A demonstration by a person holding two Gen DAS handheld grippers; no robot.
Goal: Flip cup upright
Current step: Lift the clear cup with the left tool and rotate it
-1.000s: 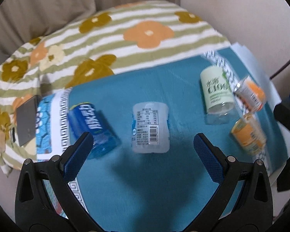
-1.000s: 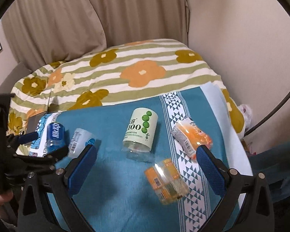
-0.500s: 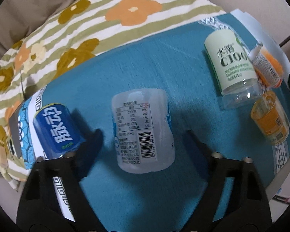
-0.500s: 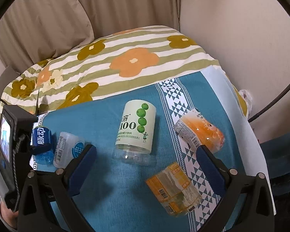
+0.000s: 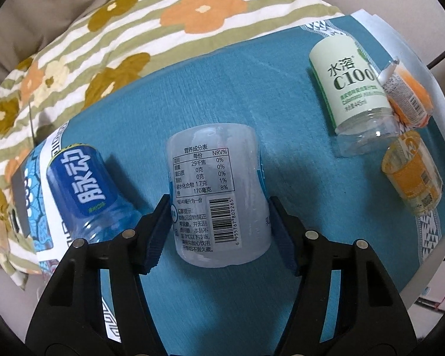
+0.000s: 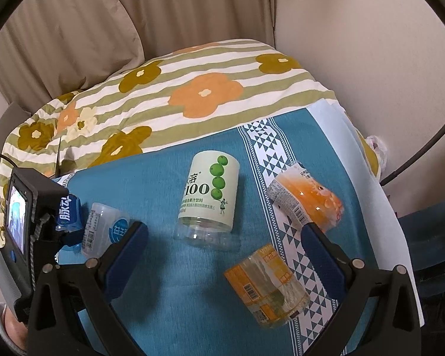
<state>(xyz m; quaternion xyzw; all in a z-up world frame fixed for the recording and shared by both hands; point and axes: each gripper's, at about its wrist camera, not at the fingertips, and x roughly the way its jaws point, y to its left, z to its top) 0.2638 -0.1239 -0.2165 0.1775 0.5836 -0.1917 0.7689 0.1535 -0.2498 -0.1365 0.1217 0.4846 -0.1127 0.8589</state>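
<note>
A clear cup cut from a bottle, with a white label and barcode (image 5: pixel 215 194), lies on its side on the teal cloth (image 5: pixel 222 95). My left gripper (image 5: pixel 219 225) straddles its lower half, blue pads touching both sides. It also shows in the right wrist view (image 6: pixel 103 228). My right gripper (image 6: pixel 225 249) is open and empty above the cloth, between the green-label cup (image 6: pixel 210 195) and the yellow-label cup (image 6: pixel 267 284).
A blue-label cup (image 5: pixel 86 184) lies just left of the held one. The green-label cup (image 5: pixel 353 89), an orange cup (image 5: pixel 406 95) and the yellow-label cup (image 5: pixel 412 175) lie at the right. A floral quilt (image 5: pixel 163 20) lies behind; the cloth edge drops off at right.
My left gripper has moved down and forward onto the clear cup and its jaws have narrowed around it. My right gripper has shifted only slightly.
</note>
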